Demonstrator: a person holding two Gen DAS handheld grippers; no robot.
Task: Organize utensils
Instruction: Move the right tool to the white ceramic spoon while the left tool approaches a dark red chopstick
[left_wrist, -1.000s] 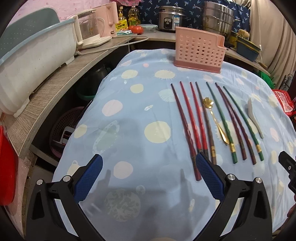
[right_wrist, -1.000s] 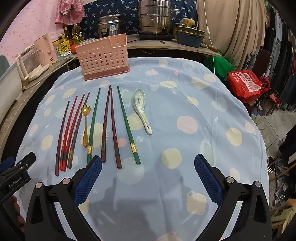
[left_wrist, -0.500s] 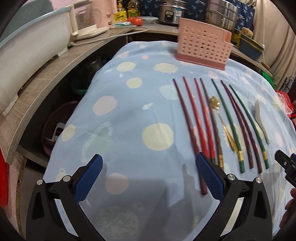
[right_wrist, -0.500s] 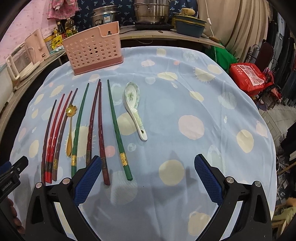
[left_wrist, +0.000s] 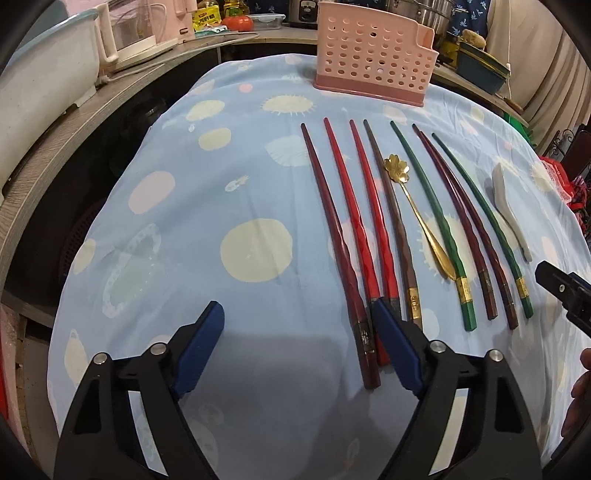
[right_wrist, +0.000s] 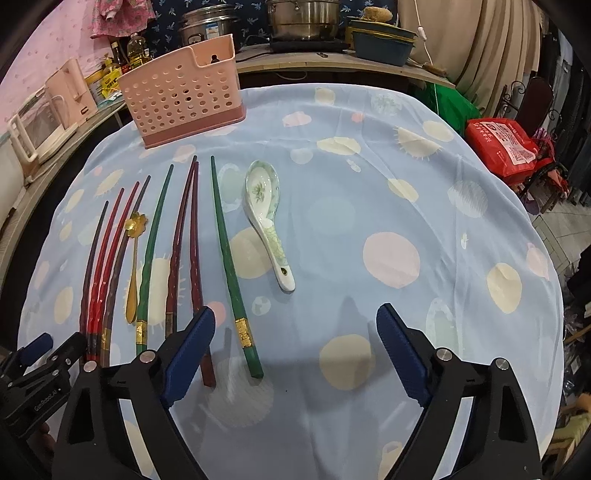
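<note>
Several chopsticks lie side by side on the blue dotted tablecloth (left_wrist: 221, 192): dark red and bright red ones (left_wrist: 354, 229) at the left, green (left_wrist: 432, 206) and maroon ones further right. A gold flower spoon (left_wrist: 413, 206) lies among them and a white ceramic spoon (right_wrist: 266, 218) lies to their right. A pink perforated utensil basket (left_wrist: 373, 55) stands at the far edge, also in the right wrist view (right_wrist: 184, 92). My left gripper (left_wrist: 299, 347) is open, its right fingertip over the red chopsticks' near ends. My right gripper (right_wrist: 295, 350) is open above the green chopstick's (right_wrist: 229, 258) near end.
A curved wooden counter (left_wrist: 48, 147) wraps the table's left and back, with a white tub (left_wrist: 40, 77), a kettle, pots and bottles. A red bag (right_wrist: 506, 144) lies off the table's right. The table edge drops off at the left.
Both grippers have moved forward and lower toward the utensils. The left gripper's right finger now overlaps the red chopsticks' ends. Nothing on the cloth has moved.
</note>
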